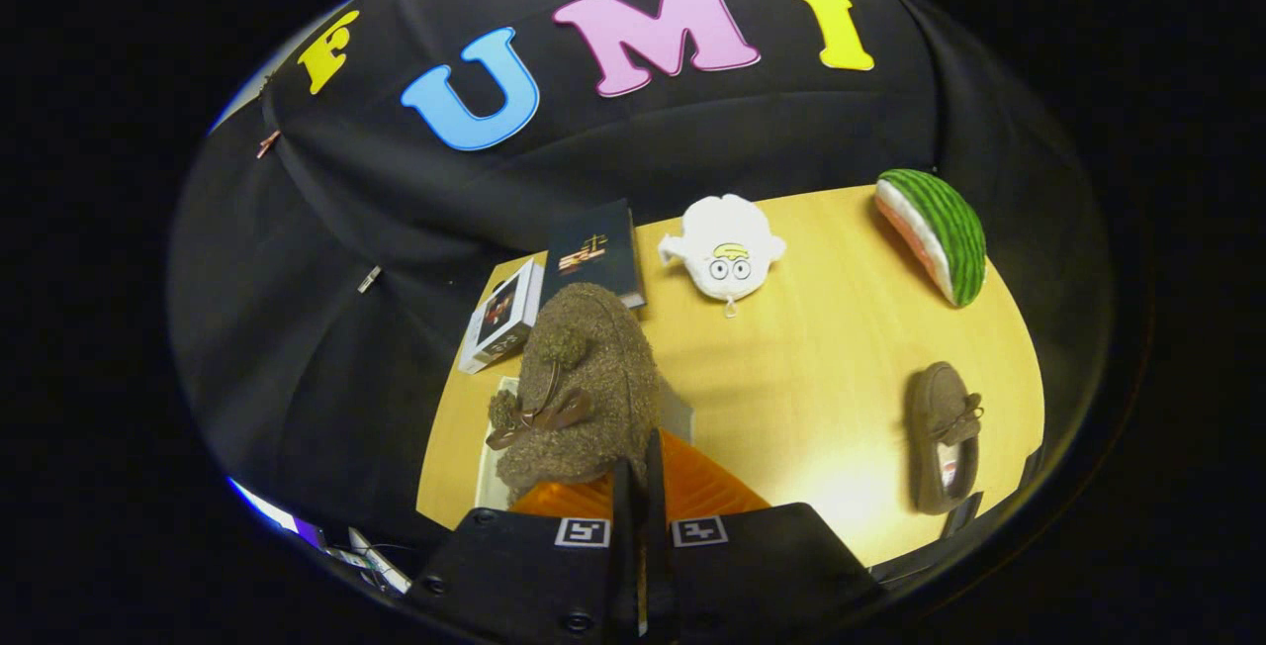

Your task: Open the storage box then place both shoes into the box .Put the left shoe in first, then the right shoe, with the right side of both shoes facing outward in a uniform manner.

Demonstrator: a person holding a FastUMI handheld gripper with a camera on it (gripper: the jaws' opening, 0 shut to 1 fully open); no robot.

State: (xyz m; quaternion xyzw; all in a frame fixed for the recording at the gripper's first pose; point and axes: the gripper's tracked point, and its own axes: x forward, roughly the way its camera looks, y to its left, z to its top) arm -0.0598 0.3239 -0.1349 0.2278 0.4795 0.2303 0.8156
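A fuzzy brown shoe (584, 388) with a bow and pompoms hangs just ahead of my fingers, toe pointing away from me. My gripper (638, 477) is shut on its near rim, the two fingers almost touching. Under the shoe sits the storage box (485, 472), with a pale rim and an orange part (707, 492) showing beside the fingers; I cannot tell how far the shoe is inside it. The second brown shoe (945, 437) lies flat on the yellow table (821, 368), well to the right of the fingers, its opening facing up.
Beyond the held shoe lie a white boxed item (502, 317) and a dark book (595, 251). A white plush toy with eyes (725, 247) and a watermelon-slice plush (938, 230) sit at the far side of the table. Black cloth walls surround it.
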